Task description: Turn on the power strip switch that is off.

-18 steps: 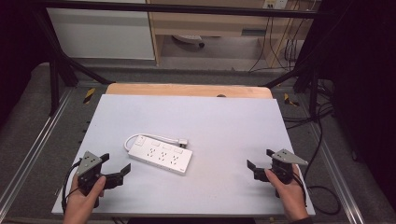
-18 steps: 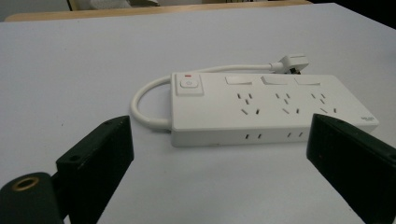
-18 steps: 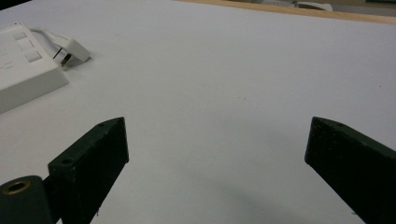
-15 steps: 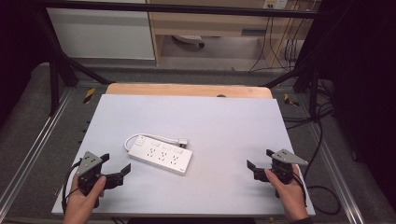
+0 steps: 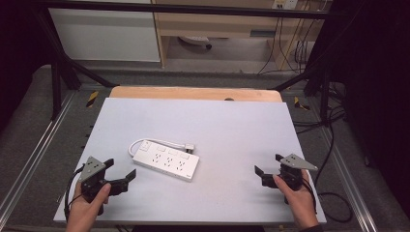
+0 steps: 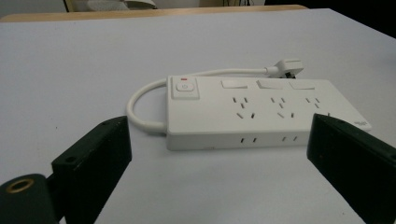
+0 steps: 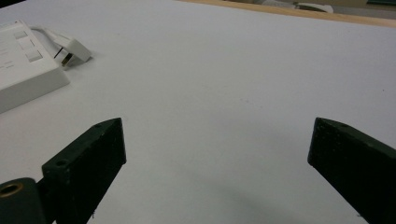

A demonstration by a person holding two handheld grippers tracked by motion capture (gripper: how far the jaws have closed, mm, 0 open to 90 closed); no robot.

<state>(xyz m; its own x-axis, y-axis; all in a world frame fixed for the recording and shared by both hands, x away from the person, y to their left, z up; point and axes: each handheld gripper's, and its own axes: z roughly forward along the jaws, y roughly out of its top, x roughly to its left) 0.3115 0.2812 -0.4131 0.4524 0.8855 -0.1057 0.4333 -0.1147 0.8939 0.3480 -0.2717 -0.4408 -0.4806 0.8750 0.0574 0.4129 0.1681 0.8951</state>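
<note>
Table (image 5: pixel 232 125): broad, flat, matte pale grey top with a wooden far edge.

Power strip (image 5: pixel 166 161): landmark; long white glossy plastic block lying flat, left of the table's middle, with three socket groups, rocker switches and a short cord looped to its plug (image 6: pixel 288 66).

Left gripper (image 5: pixel 119 175): near the strip's near-left end, black jaws spread wide, empty. Judged best approach: straddle the narrow width squarely, low.

Right gripper (image 5: pixel 267 166): well to the strip's right, jaws wide, empty.
</note>
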